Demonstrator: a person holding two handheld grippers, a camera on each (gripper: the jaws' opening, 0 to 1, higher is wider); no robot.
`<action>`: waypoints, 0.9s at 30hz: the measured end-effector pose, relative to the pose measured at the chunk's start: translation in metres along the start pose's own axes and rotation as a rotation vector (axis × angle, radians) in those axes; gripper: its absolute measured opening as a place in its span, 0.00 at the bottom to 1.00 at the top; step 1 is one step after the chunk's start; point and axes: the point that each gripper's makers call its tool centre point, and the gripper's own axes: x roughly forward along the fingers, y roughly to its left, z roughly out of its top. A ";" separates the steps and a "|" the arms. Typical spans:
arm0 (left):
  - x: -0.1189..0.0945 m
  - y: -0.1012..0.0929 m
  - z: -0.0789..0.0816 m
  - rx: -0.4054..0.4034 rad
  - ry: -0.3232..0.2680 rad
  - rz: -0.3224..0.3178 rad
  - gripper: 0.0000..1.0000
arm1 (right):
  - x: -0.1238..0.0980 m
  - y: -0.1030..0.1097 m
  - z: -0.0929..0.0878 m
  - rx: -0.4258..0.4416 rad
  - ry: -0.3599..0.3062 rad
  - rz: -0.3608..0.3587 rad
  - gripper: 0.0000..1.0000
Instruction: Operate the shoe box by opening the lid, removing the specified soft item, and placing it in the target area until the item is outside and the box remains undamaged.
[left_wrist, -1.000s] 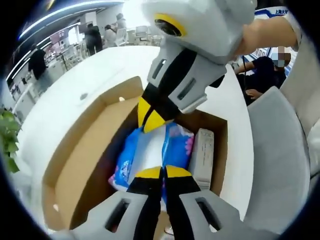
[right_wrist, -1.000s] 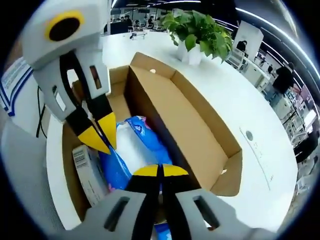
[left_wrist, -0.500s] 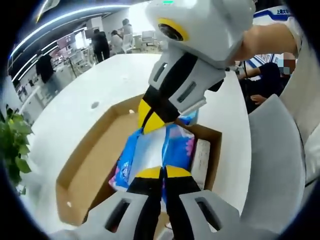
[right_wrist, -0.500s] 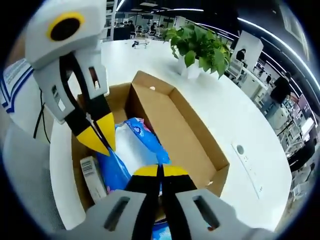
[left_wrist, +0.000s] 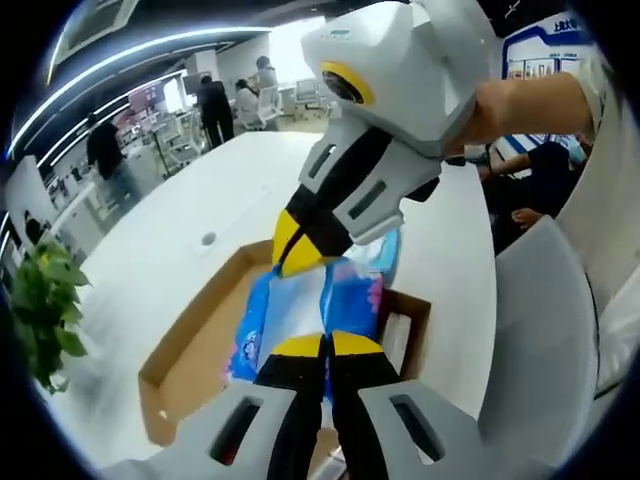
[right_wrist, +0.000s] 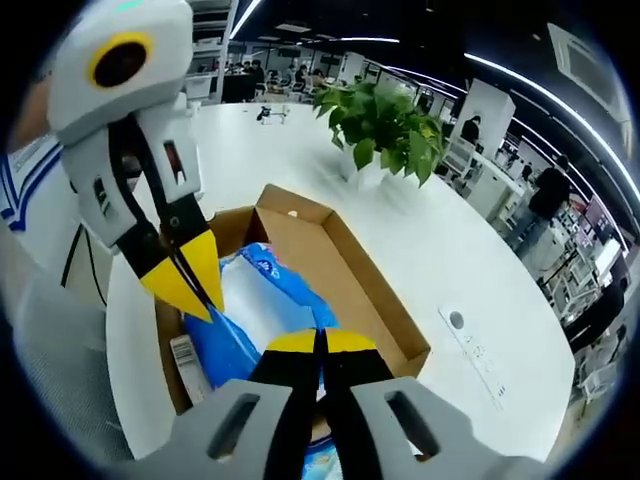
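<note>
A soft blue-and-white pack (left_wrist: 300, 300) hangs above the open brown shoe box (left_wrist: 190, 345). Both grippers hold it from opposite ends. In the left gripper view my left gripper (left_wrist: 325, 345) is shut on the pack's near edge. The right gripper (left_wrist: 297, 252) comes down from the upper right and is shut on the far edge. In the right gripper view my right gripper (right_wrist: 320, 342) pinches the pack (right_wrist: 262, 300), and the left gripper (right_wrist: 190, 290) clamps its other end. The box (right_wrist: 360, 290) lies below on the white table, its lid folded out.
A small grey carton (left_wrist: 395, 340) with a barcode stays inside the box (right_wrist: 185, 355). A potted plant (right_wrist: 385, 120) stands on the table beyond the box, with a socket plate (right_wrist: 470, 345) to one side. Seated and standing people fill the background, and a grey chair (left_wrist: 550, 330) is close by.
Both grippers have risen with the pack held between them. The box now looks smaller and farther below. The jaws have stayed shut throughout.
</note>
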 end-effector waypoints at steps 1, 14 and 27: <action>-0.001 -0.001 0.004 0.004 -0.004 0.003 0.00 | -0.002 -0.002 0.001 0.002 -0.005 -0.004 0.00; 0.004 -0.018 0.052 0.046 -0.057 -0.010 0.00 | -0.043 -0.030 -0.001 0.036 -0.044 -0.059 0.00; 0.042 -0.049 0.090 0.108 -0.084 -0.063 0.00 | -0.083 -0.058 -0.047 0.091 -0.017 -0.107 0.00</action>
